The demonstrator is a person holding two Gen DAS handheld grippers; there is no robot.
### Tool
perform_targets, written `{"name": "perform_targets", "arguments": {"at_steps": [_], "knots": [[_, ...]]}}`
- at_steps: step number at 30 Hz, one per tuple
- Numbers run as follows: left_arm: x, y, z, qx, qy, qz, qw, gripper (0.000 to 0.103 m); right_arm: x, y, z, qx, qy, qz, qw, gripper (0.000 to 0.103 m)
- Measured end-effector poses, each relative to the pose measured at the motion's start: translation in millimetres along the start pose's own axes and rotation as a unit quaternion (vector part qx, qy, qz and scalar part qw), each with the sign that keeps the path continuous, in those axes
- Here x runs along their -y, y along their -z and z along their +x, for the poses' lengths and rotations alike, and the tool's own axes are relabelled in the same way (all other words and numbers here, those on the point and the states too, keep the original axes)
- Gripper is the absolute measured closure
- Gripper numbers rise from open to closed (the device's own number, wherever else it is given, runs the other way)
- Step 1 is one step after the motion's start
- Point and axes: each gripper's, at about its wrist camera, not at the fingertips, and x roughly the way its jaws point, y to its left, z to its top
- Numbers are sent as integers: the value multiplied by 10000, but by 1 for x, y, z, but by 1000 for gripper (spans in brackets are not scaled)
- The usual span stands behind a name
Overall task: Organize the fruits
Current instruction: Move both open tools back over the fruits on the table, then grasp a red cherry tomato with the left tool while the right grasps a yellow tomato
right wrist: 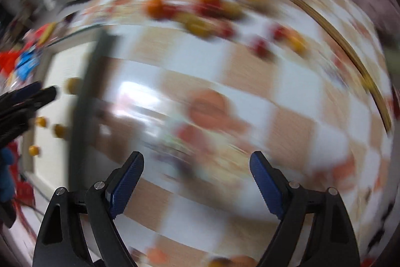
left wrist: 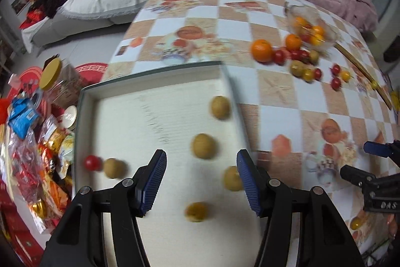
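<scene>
Left gripper (left wrist: 201,173) fingers stand apart, empty, over the white tray (left wrist: 155,101); a yellow-green fruit (left wrist: 203,145) lies just ahead between them. Right gripper (right wrist: 196,175) fingers gape wide, empty, over the checkered worktop (right wrist: 250,96).

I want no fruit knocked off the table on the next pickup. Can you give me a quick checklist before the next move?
1. Left gripper empty: ok, open above the tray with nothing between its fingers.
2. Right gripper empty: ok, open over bare tablecloth.
3. Tray has space: ok, a few brown fruits and one red tomato lie spread out.
4. Fruit left to sort: not ok, an orange and small tomatoes remain by the tipped glass bowl.
5. Right wrist view sharp enough to aim: not ok, heavily blurred.
6. Fruit near the table edge: cannot tell how close.
</scene>
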Motion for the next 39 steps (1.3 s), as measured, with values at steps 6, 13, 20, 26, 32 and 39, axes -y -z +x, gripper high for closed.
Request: {"name": "perform_targets", "arguments": {"at_steps": [6,13,20,26,32,39], "knots": [[55,-1,6,-153,319,531,9980,43,71,39,2,-245,399,914,9947,14],[110,-13,8,-144,593,881,9942,43,112,45,-6,-34,460,1416,9888,14],[160,-51,21,37,779,895,9929,43,169,11,-18,416,494,1795,9816,14],[189,-75,49,-32,805,655,9946,43,221,-22,-13,655,491,2211,9718,14],[212,-86,72,-115,668,632,9957,43,243,-46,3,675,478,2231,9713,14],[229,-95,86,-128,555,691,9960,43,250,-63,12,752,506,2209,9711,15]]}}
